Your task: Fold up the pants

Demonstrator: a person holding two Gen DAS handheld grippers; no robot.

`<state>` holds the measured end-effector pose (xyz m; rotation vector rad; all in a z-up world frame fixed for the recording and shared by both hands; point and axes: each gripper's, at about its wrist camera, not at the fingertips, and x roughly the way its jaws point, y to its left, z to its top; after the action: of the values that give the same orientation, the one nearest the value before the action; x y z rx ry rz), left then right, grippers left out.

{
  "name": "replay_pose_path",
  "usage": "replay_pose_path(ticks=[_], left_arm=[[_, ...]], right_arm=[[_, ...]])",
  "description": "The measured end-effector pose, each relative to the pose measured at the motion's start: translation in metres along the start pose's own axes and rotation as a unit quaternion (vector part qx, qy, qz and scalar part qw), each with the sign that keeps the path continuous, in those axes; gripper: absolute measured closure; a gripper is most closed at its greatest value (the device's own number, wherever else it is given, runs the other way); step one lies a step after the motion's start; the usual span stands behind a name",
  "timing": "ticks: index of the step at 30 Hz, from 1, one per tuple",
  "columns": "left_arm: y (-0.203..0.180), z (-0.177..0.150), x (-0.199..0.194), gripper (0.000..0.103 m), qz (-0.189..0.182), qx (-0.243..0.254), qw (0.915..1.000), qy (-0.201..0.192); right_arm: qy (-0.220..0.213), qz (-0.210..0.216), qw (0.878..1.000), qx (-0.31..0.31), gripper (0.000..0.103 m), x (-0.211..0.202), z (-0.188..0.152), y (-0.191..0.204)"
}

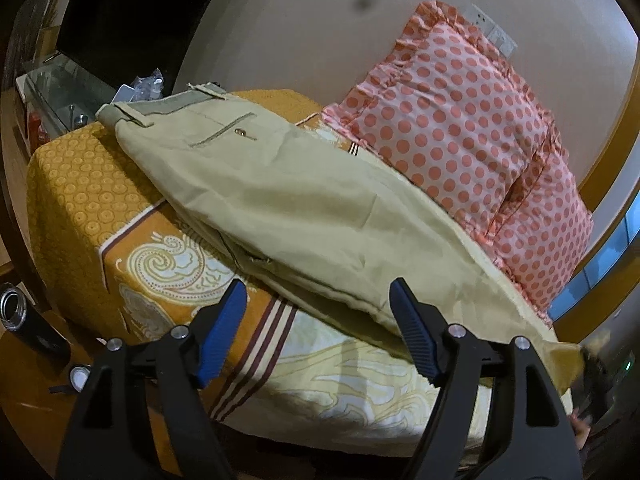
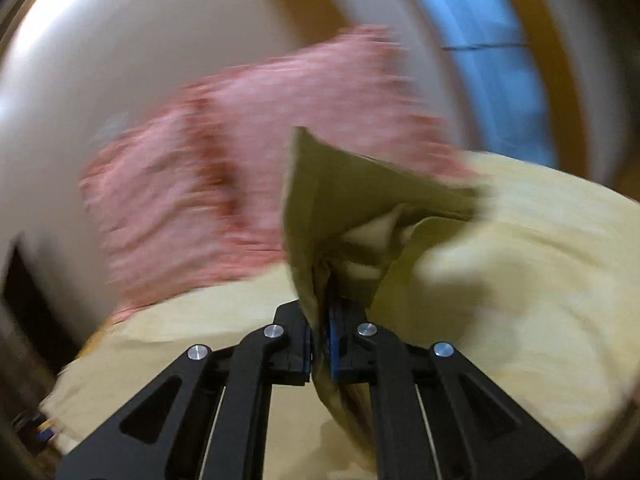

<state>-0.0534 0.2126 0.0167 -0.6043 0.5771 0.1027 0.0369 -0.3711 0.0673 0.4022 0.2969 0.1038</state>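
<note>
Beige pants [image 1: 288, 200] lie lengthwise across a bed, waistband at the far left and legs running to the near right. My left gripper [image 1: 318, 332] is open, its blue pads [image 1: 224, 332] hovering just short of the pants' near edge and holding nothing. My right gripper [image 2: 322, 344] is shut on the pants' leg end [image 2: 340, 208], which sticks up out of the jaws in a bunched fold. The right wrist view is motion-blurred. In the left wrist view the held leg end [image 1: 560, 360] shows at the far right.
The bed has an orange and cream patterned sheet [image 1: 132, 240]. A pink polka-dot pillow [image 1: 472, 152] leans against the wall behind the pants; it also shows in the right wrist view [image 2: 224, 168]. A glass table [image 1: 64, 88] stands at the far left. A dark bottle [image 1: 24, 320] stands on the floor.
</note>
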Motion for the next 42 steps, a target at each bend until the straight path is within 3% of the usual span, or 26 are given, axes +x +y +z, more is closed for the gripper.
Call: replay_pose_path(ticks=[3,5,7,8,9,10,11,13,14,16,18,20,26,30,31,33,34,36,39,42], left_arm=[[0.001,0.005,-0.004,0.030,0.005,-0.008,0.9999,-0.010],[0.002,0.008,-0.005,0.030,0.008,-0.012,0.9998,-0.015],[0.004,0.012,-0.006,0.028,0.012,-0.015,0.9997,-0.016],[0.007,0.015,-0.005,0.027,0.015,-0.017,0.9996,-0.016],[0.009,0.017,-0.004,0.026,0.016,-0.020,0.9996,-0.014],[0.012,0.019,-0.003,0.025,0.019,-0.024,0.9995,-0.012],[0.015,0.021,-0.002,0.024,0.019,-0.029,0.9994,-0.009],[0.024,0.025,0.001,0.023,0.022,-0.044,0.9988,-0.003],[0.029,0.027,0.002,0.023,0.023,-0.052,0.9984,-0.002],[0.035,0.029,0.004,0.023,0.026,-0.062,0.9977,-0.002],[0.040,0.034,0.006,0.023,0.031,-0.070,0.9971,-0.002],[0.044,0.038,0.008,0.023,0.036,-0.075,0.9965,-0.003],[0.058,0.060,0.020,0.023,0.045,-0.113,0.9926,0.004],[0.070,0.079,0.032,0.023,0.053,-0.147,0.9877,0.008],[0.073,0.083,0.034,0.025,0.054,-0.157,0.9861,0.006],[0.076,0.088,0.038,0.047,0.070,-0.162,0.9843,0.007],[0.076,0.092,0.044,0.087,0.092,-0.155,0.9836,0.017],[0.070,0.097,0.046,0.091,0.105,-0.129,0.9860,0.016],[0.018,0.107,0.035,0.093,0.131,-0.013,0.9911,-0.020],[-0.054,0.112,0.021,0.094,0.102,0.092,0.9894,-0.048]], right_arm=[[0.039,0.113,0.991,-0.064,0.096,0.026,-0.007,0.091],[0.096,0.181,0.972,-0.111,0.096,0.049,-0.031,0.153],[0.173,0.210,0.948,-0.167,0.094,0.071,-0.065,0.201],[0.239,0.224,0.922,-0.208,0.086,0.085,-0.094,0.229],[0.276,0.229,0.905,-0.227,0.073,0.091,-0.111,0.242],[0.303,0.232,0.893,-0.239,0.064,0.092,-0.125,0.251],[0.313,0.236,0.887,-0.246,0.044,0.088,-0.135,0.256],[0.292,0.254,0.891,-0.238,0.021,0.076,-0.133,0.255],[0.279,0.264,0.895,-0.227,0.017,0.071,-0.127,0.253],[0.260,0.278,0.906,-0.187,0.018,0.068,-0.111,0.244],[0.263,0.254,0.916,-0.163,0.017,0.080,-0.106,0.238],[0.326,0.200,0.908,-0.170,0.018,0.103,-0.123,0.237],[0.292,0.227,0.923,-0.110,0.017,0.083,-0.104,0.225],[0.295,0.235,0.923,-0.073,0.017,0.085,-0.100,0.203],[0.295,0.239,0.923,-0.065,0.017,0.085,-0.101,0.197],[0.289,0.243,0.924,-0.054,0.017,0.080,-0.099,0.189],[0.286,0.244,0.925,-0.051,0.017,0.078,-0.106,0.185],[0.276,0.247,0.928,-0.043,0.017,0.075,-0.102,0.177],[0.250,0.238,0.938,-0.030,0.017,0.067,-0.087,0.154],[0.214,0.222,0.951,-0.002,0.014,0.057,-0.070,0.124]])
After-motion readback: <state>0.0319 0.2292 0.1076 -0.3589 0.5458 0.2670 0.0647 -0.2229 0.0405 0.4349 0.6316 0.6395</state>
